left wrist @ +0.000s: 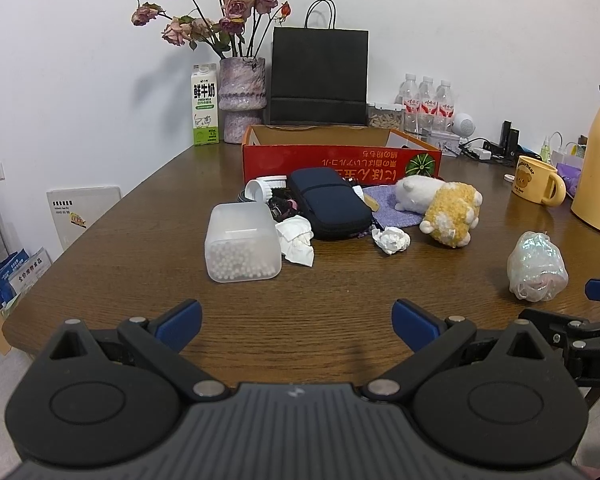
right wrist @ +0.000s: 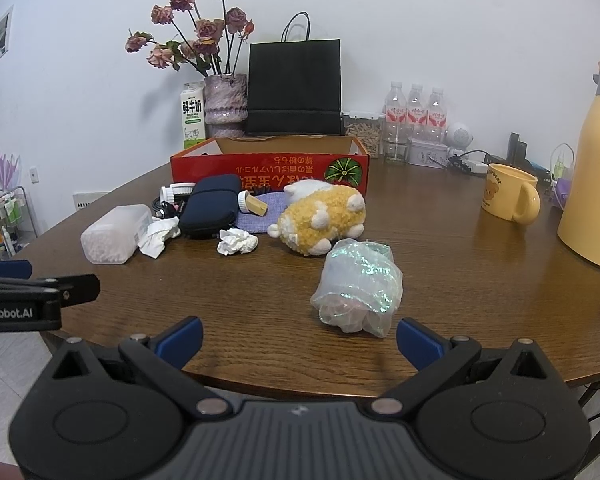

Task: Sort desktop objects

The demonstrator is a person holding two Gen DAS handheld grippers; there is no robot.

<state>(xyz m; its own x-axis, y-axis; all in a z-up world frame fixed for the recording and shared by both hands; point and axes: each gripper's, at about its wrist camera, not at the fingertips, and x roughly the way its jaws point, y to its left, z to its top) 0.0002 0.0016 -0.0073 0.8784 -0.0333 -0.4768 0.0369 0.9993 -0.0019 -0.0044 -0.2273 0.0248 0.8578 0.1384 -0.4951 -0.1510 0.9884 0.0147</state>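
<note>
Left gripper [left wrist: 296, 322]: blue-tipped jaws spread, empty, bottom of frame.
Right gripper [right wrist: 299, 340]: spread, empty.
Crinkled iridescent plastic bundle [right wrist: 358, 288]: just beyond right gripper, frame centre.

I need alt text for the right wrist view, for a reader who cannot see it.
The right gripper, jaws open and empty, hovers at a wooden table's edge, facing a crinkled plastic bag. Behind lie a yellow plush toy, crumpled tissues, a dark pouch and a red box.

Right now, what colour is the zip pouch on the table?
Dark navy blue pouch, with a strap across it; clearest in the left wrist view.
</note>
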